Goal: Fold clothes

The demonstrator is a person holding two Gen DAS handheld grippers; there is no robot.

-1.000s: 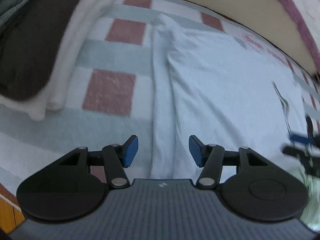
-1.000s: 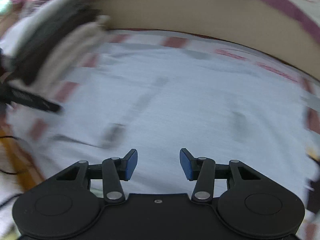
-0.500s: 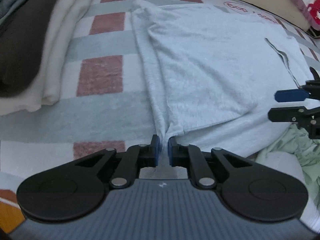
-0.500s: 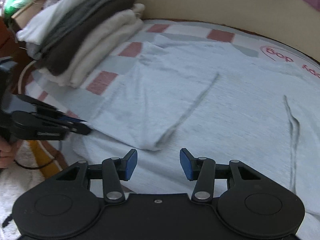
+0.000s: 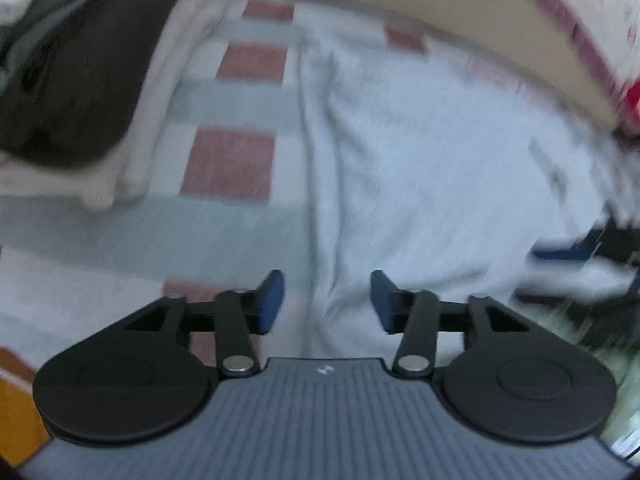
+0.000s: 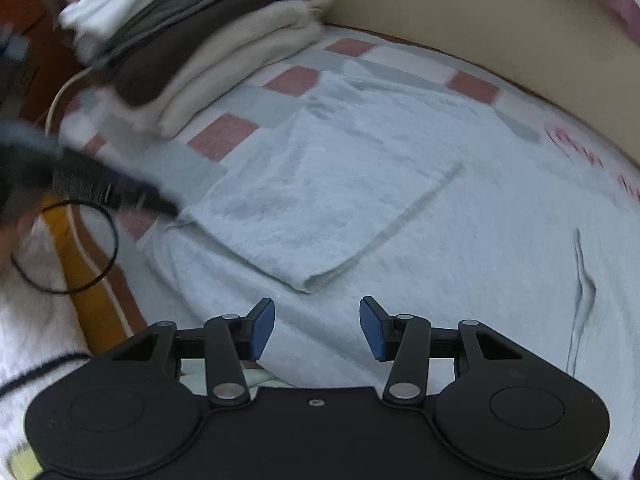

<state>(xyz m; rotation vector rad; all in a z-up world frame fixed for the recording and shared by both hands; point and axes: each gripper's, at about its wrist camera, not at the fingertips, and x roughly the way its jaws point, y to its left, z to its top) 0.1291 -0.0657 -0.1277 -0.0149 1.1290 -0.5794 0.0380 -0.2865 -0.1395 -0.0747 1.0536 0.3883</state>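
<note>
While the left gripper [image 5: 327,300] hangs over the near edge of the bed, its jaws are opening; the blue pads [image 5: 270,300] stand apart, and a ridge of the pale blue garment [image 5: 420,168] runs up between them without either pad pressing on it. That view is motion-blurred. The garment lies spread flat on the checked bedspread [image 5: 228,160], filling the field from 12 o'clock round to 3 o'clock of the left gripper. One flap is folded inward over the body; in the right wrist view its free corner [image 6: 308,282] sits at 12 o'clock, just beyond the right gripper [image 6: 317,330]. A raised crease [image 6: 582,276] in the cloth shows at 2 o'clock in that view.

Right gripper: fingers spread, nothing between them, garment surface showing below the gap. Whether the pads touch the cloth cannot be told.

Stack of folded clothes [image 6: 192,40] (white, grey, dark brown, cream layers) rests on the bedspread at 10 to 11 o'clock in both views, apart from the garment. Beige headboard [image 6: 460,12] runs across the top. In the right wrist view the left gripper appears blurred at 9 o'clock, near the garment's left edge; a black cord loop [image 6: 72,248] hangs beneath it beside the orange-brown bed frame [image 6: 92,304].
</note>
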